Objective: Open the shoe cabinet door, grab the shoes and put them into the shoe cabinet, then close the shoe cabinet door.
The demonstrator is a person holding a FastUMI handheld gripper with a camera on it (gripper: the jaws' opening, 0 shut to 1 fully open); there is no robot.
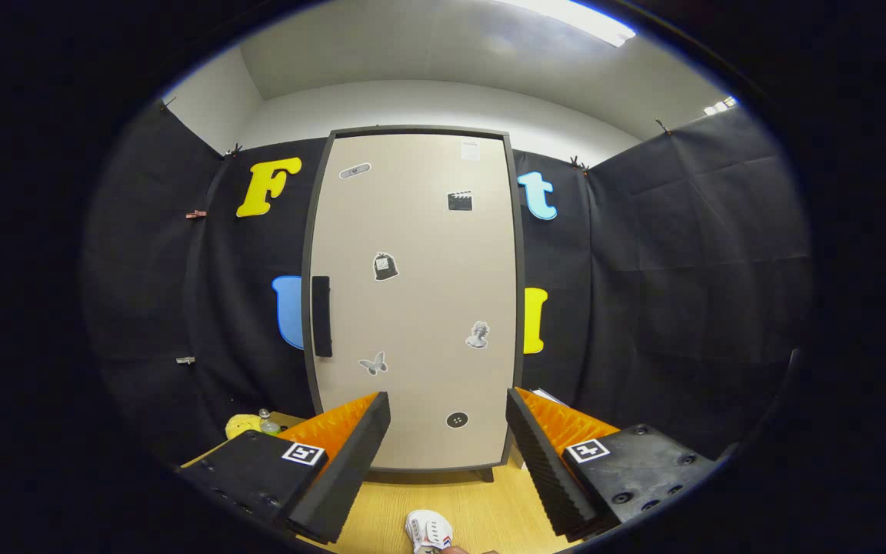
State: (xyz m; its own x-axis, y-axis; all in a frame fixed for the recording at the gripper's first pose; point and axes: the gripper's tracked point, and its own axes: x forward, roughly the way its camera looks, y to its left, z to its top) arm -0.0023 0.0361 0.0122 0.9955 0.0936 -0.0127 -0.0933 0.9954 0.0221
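Straight ahead of the gripper (447,406), at the back of the booth, stands the shoe cabinet (415,300), upright on the wooden floor (481,504). Its beige door (420,254) is closed, sitting flush inside a dark frame. A black vertical handle (321,316) is fixed near the door's left edge, about halfway up. Several small stickers are scattered over the door face, among them a butterfly shape (373,363) low down and a round button-like one (457,419) near the bottom.

In the gripper view, the two fingers are spread wide apart and hold nothing; the lower part of the cabinet door shows in the gap between them. Each finger has a black ribbed pad on its inner side, an orange body behind it and a square black-and-white marker on top.

On the floor, nearer than the cabinet and between the fingers, lies a white shoe (428,531), only partly visible; it seems to carry small red and blue marks, though it is too cut off to be sure. Left of the cabinet's base, just beyond the left finger, lie a yellow object (243,424) and a small bottle (267,421).
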